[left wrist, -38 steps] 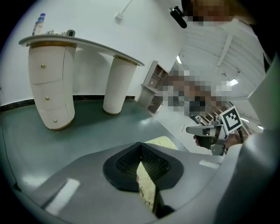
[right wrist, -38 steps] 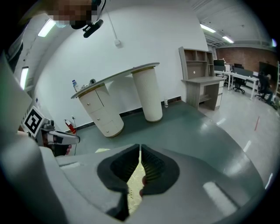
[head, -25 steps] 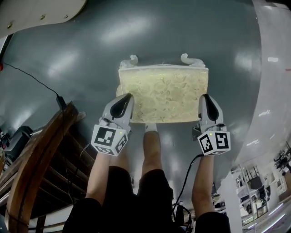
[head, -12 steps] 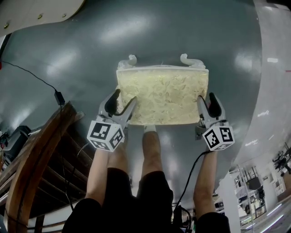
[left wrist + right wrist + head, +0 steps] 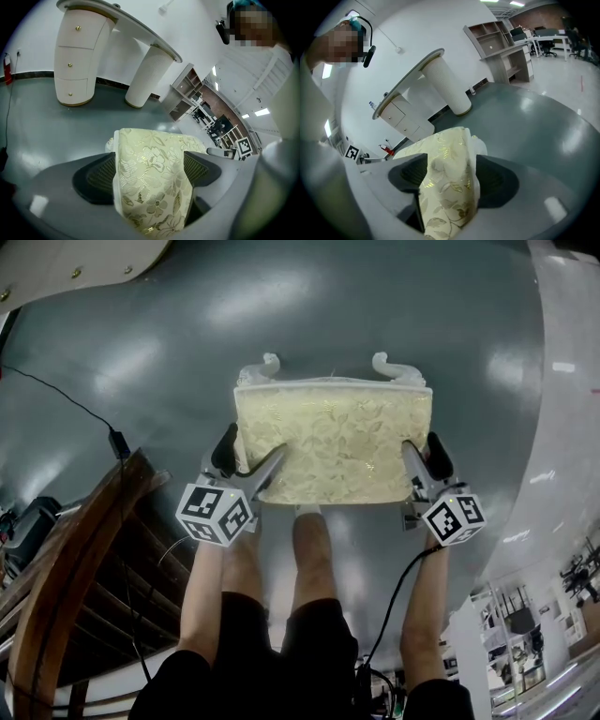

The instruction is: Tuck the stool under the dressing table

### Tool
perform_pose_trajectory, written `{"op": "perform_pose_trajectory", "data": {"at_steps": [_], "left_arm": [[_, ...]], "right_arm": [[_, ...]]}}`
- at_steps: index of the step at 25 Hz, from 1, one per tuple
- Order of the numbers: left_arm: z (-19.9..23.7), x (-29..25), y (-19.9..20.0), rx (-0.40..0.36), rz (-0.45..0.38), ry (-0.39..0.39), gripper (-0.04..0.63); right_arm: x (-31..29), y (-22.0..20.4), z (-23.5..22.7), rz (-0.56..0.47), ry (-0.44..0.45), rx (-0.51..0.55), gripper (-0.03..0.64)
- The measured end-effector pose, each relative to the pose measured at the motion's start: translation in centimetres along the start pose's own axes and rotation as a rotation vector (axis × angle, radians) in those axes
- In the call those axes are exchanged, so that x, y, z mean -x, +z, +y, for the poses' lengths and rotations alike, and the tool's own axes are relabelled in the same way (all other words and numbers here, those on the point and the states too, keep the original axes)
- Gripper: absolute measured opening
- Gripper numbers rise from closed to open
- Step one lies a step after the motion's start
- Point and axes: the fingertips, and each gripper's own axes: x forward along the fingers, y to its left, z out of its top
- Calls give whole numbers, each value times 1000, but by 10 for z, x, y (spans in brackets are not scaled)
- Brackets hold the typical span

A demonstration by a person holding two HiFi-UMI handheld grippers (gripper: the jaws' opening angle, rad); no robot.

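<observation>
Cream brocade stool point(image 5: 333, 442) on open grey floor point(image 5: 141, 352), well apart from the dressing table point(image 5: 77, 51). My left hand-held gripper point(image 5: 251, 448) and right hand-held gripper point(image 5: 422, 448) just opened, released, straddling its side edges.

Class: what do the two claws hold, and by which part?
Nothing yet: left claw and right claw, just opening, straddle the stool's near seat corners.

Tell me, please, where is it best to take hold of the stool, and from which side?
Grip the stool's padded seat at its two near corners, coming from the person's side. It is a thick flat slab with a long edge facing the person; its curled legs show only at the far side.
</observation>
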Motion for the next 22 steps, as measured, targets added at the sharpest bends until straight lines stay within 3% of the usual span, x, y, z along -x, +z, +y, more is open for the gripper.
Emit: {"op": "perform_pose_trajectory", "data": {"at_steps": [9,15,18,22], "left_arm": [[8,-11,-14,-15,7,25,460],[9,-11,-14,-36,-12,57,459],[15,-12,-16,-24,-7,61,511],[17,-16,-17,-11,0,29,528]], "right_arm": [[-6,-4,-3,8,55,-13,315],[-9,-4,-7,14,75,-18,350],[-10,-5,-8,14,80,-18,353],[-11,-6,-8,17,90,-20,356]]}}
